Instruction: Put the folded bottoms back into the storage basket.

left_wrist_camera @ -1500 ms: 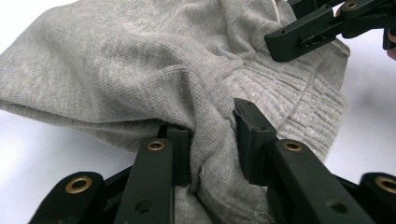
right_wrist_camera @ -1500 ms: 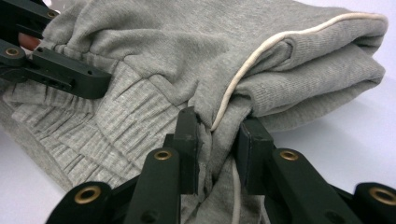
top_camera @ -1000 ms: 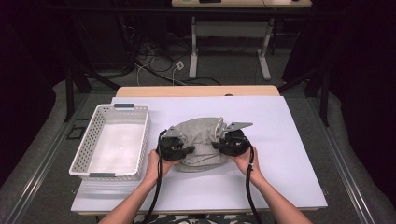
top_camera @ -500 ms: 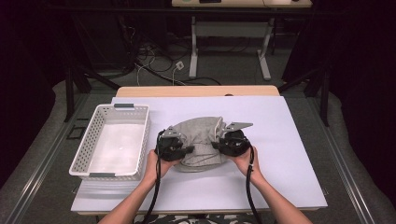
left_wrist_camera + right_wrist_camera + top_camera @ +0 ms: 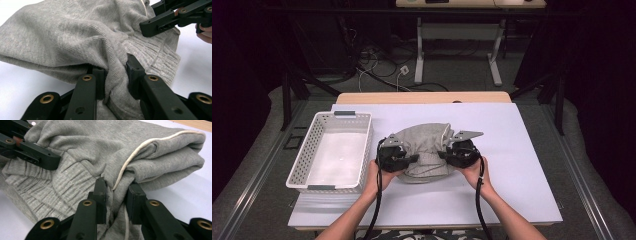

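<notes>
A bunched grey knit garment (image 5: 424,150) with a ribbed band and a white drawstring (image 5: 140,148) lies in the middle of the white table top (image 5: 522,150). My left gripper (image 5: 409,160) is shut on a fold at the garment's left side; in the left gripper view the cloth (image 5: 75,37) is pinched between the jaws of that gripper (image 5: 115,75). My right gripper (image 5: 443,154) grips the right side, and its jaws (image 5: 116,192) squeeze a fold of the garment (image 5: 82,142) beside the drawstring. Both hands rest low on the table.
A white slotted plastic basket (image 5: 307,160) stands on the table at the left of the garment. Bare table surface extends to the right and toward the front edge. Behind the table are a desk frame (image 5: 457,50) and cables on the floor.
</notes>
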Demonstrator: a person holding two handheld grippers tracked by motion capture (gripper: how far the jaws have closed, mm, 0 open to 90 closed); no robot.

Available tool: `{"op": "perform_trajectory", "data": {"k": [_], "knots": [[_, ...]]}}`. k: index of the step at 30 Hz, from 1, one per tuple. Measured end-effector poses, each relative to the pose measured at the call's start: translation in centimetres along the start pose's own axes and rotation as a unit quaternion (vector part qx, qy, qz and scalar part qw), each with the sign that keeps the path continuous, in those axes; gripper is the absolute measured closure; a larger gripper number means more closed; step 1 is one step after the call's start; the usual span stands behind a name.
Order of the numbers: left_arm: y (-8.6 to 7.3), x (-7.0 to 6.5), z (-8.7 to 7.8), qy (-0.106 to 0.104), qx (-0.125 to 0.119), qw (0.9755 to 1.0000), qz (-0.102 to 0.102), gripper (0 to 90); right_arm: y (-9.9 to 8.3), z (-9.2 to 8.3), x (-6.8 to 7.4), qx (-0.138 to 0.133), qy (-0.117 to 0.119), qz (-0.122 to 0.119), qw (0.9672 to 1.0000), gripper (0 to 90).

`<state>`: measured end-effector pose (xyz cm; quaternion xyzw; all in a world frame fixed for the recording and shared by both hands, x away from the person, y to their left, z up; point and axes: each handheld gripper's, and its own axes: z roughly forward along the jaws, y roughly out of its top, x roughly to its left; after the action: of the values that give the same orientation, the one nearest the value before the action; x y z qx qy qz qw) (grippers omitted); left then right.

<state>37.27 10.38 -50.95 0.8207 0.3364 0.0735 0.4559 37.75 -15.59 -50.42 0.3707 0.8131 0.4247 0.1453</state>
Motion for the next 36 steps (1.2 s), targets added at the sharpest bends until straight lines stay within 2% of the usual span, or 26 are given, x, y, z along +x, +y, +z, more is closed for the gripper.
{"op": "perform_trajectory", "data": {"k": [11,18,24,36], "knots": [[0.3,-0.2,-0.9,-0.001,-0.018,0.9998,0.003,73.5,0.6,-0.8,0.3,-0.019,0.001,-0.004,0.9998,73.0],[0.6,-0.3,-1.6,0.001,-0.019,0.9998,0.005,73.8,0.8,-1.0,0.7,-0.026,0.003,-0.008,0.9996,73.0],[0.6,0.0,-2.1,-0.004,-0.032,0.9995,-0.006,74.6,1.1,-1.1,0.9,-0.032,0.004,-0.010,0.9994,73.0],[0.7,0.0,-2.9,0.003,-0.026,0.9997,0.000,74.8,1.3,-1.0,1.4,-0.038,0.010,-0.007,0.9992,73.0]]}}
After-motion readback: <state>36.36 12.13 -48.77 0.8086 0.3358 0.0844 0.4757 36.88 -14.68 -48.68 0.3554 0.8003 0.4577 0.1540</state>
